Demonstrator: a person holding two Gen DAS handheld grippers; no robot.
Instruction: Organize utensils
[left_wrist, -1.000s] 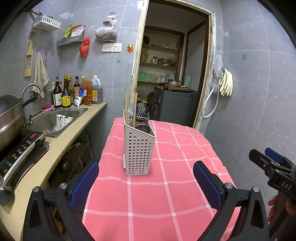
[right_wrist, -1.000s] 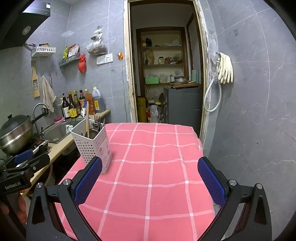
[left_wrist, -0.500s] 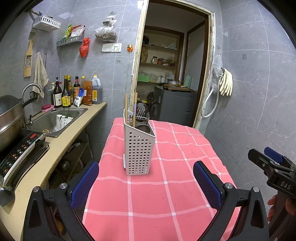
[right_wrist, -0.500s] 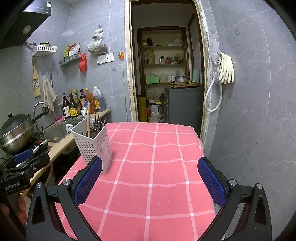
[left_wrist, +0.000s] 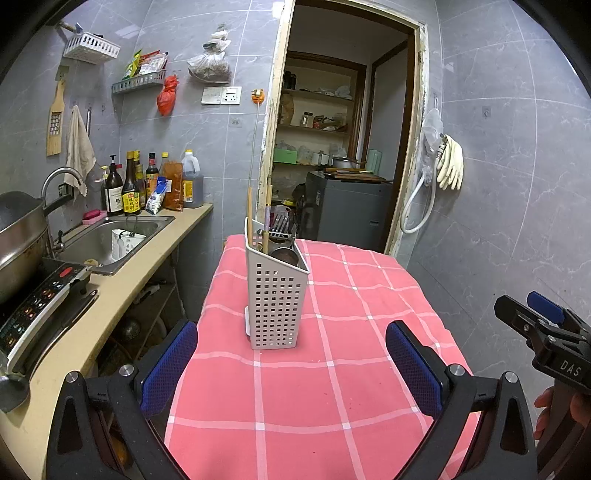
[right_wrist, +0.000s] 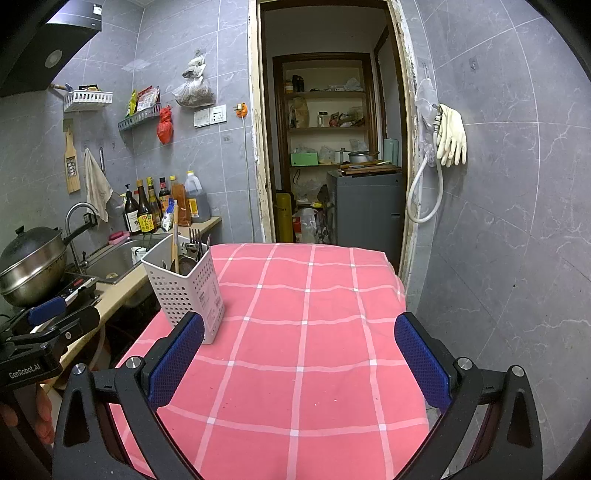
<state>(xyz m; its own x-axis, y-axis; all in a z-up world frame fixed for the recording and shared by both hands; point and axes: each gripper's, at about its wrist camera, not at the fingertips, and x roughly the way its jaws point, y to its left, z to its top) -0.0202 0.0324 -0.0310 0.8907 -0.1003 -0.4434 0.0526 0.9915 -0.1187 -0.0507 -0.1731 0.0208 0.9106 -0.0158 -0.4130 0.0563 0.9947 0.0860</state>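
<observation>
"DAS" on right hand-held gripper (left_wrist: 546, 325) | "GenRobot.AI" on left hand-held gripper (right_wrist: 48, 321)

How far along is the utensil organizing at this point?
Looks done: chopsticks, forks and other utensils stand inside the white caddy on the pink tablecloth, with none loose. In hand: nothing; left gripper and right gripper are open. Left: nothing visible.

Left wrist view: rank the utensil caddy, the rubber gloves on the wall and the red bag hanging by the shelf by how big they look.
1. Utensil caddy, by far the largest, though it is also nearest the camera.
2. Rubber gloves.
3. Red bag, a little smaller than the gloves; the fisheye makes that gap unsure.
</observation>
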